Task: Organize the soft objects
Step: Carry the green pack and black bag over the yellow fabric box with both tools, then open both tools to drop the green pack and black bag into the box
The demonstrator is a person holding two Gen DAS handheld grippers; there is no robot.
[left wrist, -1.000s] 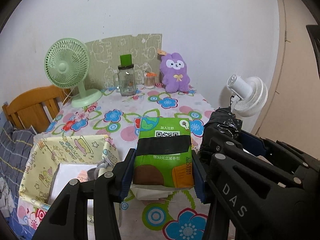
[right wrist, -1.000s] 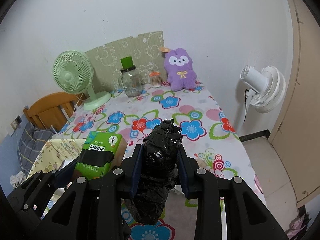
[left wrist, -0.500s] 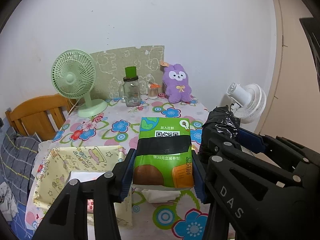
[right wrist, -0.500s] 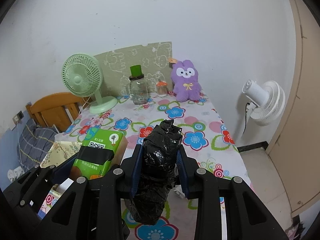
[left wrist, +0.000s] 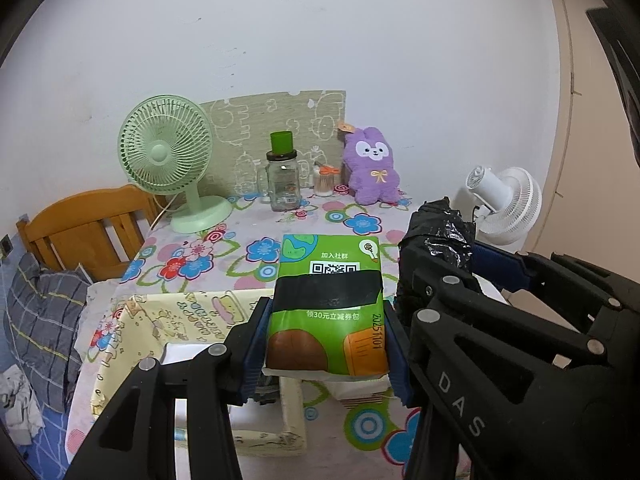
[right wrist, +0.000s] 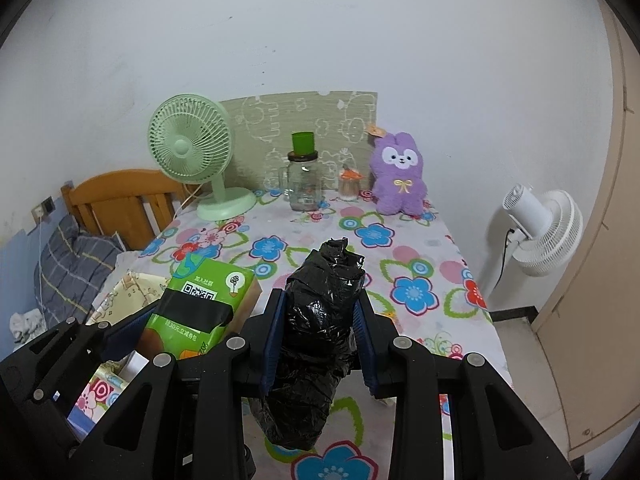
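My left gripper [left wrist: 326, 344] is shut on a green tissue pack [left wrist: 332, 300], held above the near part of the flowered table [left wrist: 224, 252]. The same pack [right wrist: 200, 304] shows at the left of the right wrist view. My right gripper [right wrist: 320, 336] is shut on a crumpled black plastic bundle [right wrist: 320, 328], which pokes out above and below the fingers. That bundle [left wrist: 440, 236] sits just right of the tissue pack in the left wrist view. A purple plush rabbit [right wrist: 398, 174] leans on the wall at the table's far right.
A yellow patterned fabric box [left wrist: 192, 316] stands open below and left of the tissue pack. At the back stand a green desk fan [left wrist: 168, 160], a glass jar with green lid [left wrist: 283, 178] and a small toothpick jar [left wrist: 325, 180]. A wooden chair [left wrist: 84, 228] is left, a white floor fan [right wrist: 540, 232] right.
Both grippers have risen and drawn back from the wall with their loads still held; the table objects look smaller and lower, and more of the fabric box shows.
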